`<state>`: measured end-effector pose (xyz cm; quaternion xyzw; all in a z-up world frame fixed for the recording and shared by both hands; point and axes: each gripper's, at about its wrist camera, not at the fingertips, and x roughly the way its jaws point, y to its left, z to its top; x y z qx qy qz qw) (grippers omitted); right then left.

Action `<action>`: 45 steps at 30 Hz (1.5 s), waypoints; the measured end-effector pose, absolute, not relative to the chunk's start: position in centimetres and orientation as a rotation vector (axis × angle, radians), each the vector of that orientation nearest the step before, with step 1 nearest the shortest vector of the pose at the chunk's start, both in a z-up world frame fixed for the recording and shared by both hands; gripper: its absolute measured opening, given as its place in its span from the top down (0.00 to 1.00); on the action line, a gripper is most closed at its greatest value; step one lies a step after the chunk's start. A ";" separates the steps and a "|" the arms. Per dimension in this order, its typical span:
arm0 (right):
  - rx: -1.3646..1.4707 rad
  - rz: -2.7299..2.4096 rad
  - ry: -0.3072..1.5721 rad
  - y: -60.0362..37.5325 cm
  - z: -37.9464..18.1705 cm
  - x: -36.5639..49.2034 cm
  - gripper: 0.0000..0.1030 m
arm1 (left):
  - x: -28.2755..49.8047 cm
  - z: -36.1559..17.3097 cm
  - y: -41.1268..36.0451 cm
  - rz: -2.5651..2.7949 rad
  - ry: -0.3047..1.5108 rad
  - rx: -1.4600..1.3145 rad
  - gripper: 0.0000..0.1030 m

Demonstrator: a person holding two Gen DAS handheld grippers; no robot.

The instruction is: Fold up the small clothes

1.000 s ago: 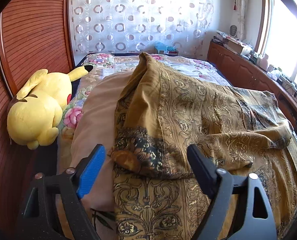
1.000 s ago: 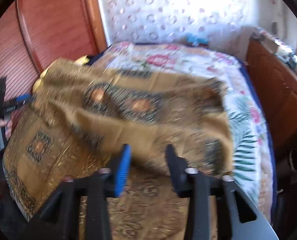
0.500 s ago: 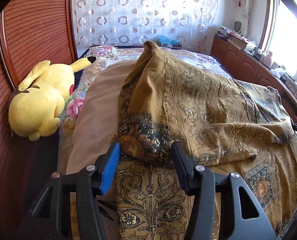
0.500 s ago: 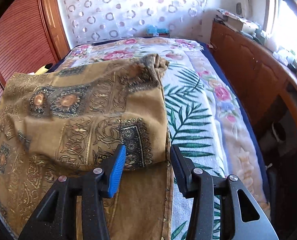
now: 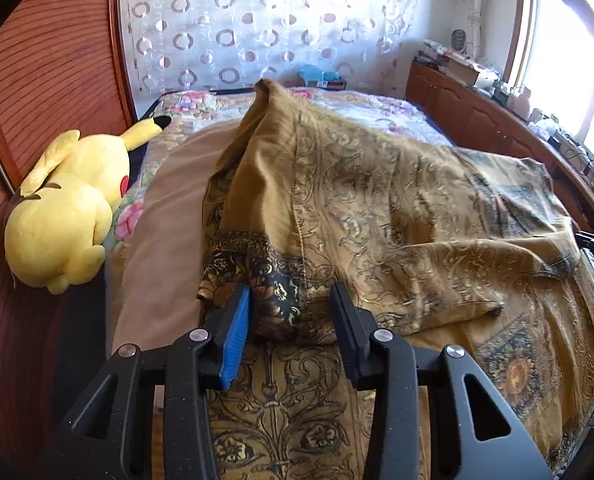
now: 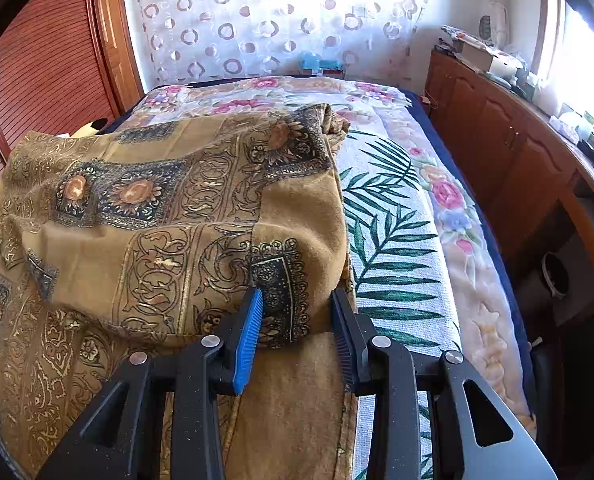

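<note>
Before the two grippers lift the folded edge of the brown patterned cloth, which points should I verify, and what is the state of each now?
1. Folded corner lies between the left gripper jaws: ok; they are closing.
2. Folded corner lies between the right gripper jaws: ok; also closing.
3. Pads fully pressing the brown patterned cloth: not ok yet; a gap shows at each dark finger.
4. Only the upper layer is caught, not the layer below: cannot tell.
5. Yellow plush toy lies apart from the cloth: ok.
6. Fold edge straight between the grippers: cannot tell.

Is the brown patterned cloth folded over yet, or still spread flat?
Folded over: the brown patterned cloth has an upper layer lying across its lower layer.
</note>
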<state>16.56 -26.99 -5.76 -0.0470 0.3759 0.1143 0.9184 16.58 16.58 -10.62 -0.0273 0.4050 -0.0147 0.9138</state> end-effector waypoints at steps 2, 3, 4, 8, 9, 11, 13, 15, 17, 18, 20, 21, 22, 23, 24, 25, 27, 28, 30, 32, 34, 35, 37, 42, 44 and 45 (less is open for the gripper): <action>-0.101 0.240 0.768 -27.0 -5.5 16.5 0.78 | 17.1 -10.9 16.7 -0.024 0.851 -0.055 0.60; -0.101 0.245 0.764 -27.1 -5.4 16.5 0.88 | 17.2 -10.9 16.7 -0.024 0.849 -0.055 0.60; -0.100 0.249 0.758 -27.1 -5.3 16.5 0.91 | 17.3 -10.8 16.7 -0.022 0.850 -0.053 0.60; -0.092 0.274 0.697 -27.6 -4.3 15.7 0.95 | 17.4 -10.8 16.4 -0.022 0.852 -0.028 0.63; -0.095 0.275 0.699 -27.6 -4.3 15.6 0.95 | 17.4 -10.8 16.3 -0.030 0.851 -0.024 0.72; -0.103 0.287 0.705 -27.5 -4.5 15.4 0.96 | 17.5 -10.7 16.2 -0.030 0.851 -0.021 0.75; -0.114 0.293 0.709 -27.3 -4.8 15.4 0.97 | 17.3 -10.6 16.0 -0.037 0.846 -0.026 0.86; -0.114 0.303 0.709 -27.3 -4.9 15.4 0.98 | 17.1 -10.3 15.8 -0.037 0.836 -0.026 0.93; -0.111 0.309 0.695 -27.5 -4.8 15.4 0.98 | 16.5 -9.5 15.7 -0.049 0.798 -0.039 0.94; -0.105 0.311 0.686 -27.7 -4.6 15.3 0.98 | 16.2 -9.0 15.6 -0.057 0.778 -0.049 0.95; -0.090 0.291 0.662 -28.2 -4.1 15.0 0.99 | 15.7 -8.0 15.6 -0.046 0.749 -0.050 0.95; -0.078 0.286 0.651 -28.4 -3.7 14.8 0.99 | 15.5 -7.5 15.6 -0.031 0.736 -0.043 0.95; -0.064 0.283 0.640 -28.7 -3.5 14.7 0.99 | 15.2 -6.9 15.8 -0.025 0.720 -0.053 0.95; -0.050 0.283 0.629 -29.1 -3.2 14.4 0.99 | 15.0 -6.6 16.0 -0.026 0.712 -0.065 0.95; -0.044 0.283 0.619 -29.2 -3.1 14.0 0.99 | 14.7 -6.2 16.1 -0.029 0.702 -0.074 0.95; -0.042 0.283 0.610 -29.4 -2.8 13.7 0.99 | 14.4 -5.7 16.2 -0.033 0.692 -0.078 0.95; -0.039 0.286 0.593 -29.7 -2.5 12.7 0.99 | 13.6 -5.1 16.2 -0.037 0.674 -0.081 0.95; -0.039 0.287 0.585 -29.8 -2.4 12.2 0.99 | 13.3 -4.9 16.2 -0.038 0.670 -0.082 0.95; -0.034 0.291 0.571 -30.1 -2.3 11.1 0.99 | 12.6 -4.5 16.4 -0.042 0.662 -0.089 0.95; -0.027 0.295 0.562 -30.5 -2.3 10.0 0.99 | 12.0 -4.3 16.5 -0.045 0.657 -0.090 0.95; -0.028 0.296 0.555 -30.7 -2.3 8.9 0.99 | 10.9 -4.3 16.5 -0.048 0.653 -0.094 0.95; -0.029 0.297 0.551 -30.9 -2.4 8.2 0.99 | 10.3 -4.4 16.5 -0.051 0.653 -0.097 0.95; -0.028 0.297 0.547 -31.2 -2.7 7.2 0.99 | 8.9 -4.6 16.4 -0.060 0.653 -0.106 0.95; -0.028 0.302 0.546 -31.9 -3.6 4.1 0.99 | 5.0 -5.2 16.2 -0.072 0.648 -0.127 0.95; -0.021 0.304 0.547 -32.3 -4.0 2.6 0.99 | 3.0 -5.7 16.3 -0.072 0.648 -0.159 0.95; -0.009 0.306 0.551 -32.7 -4.3 1.8 0.99 | 2.2 -6.1 16.4 -0.073 0.658 -0.176 0.95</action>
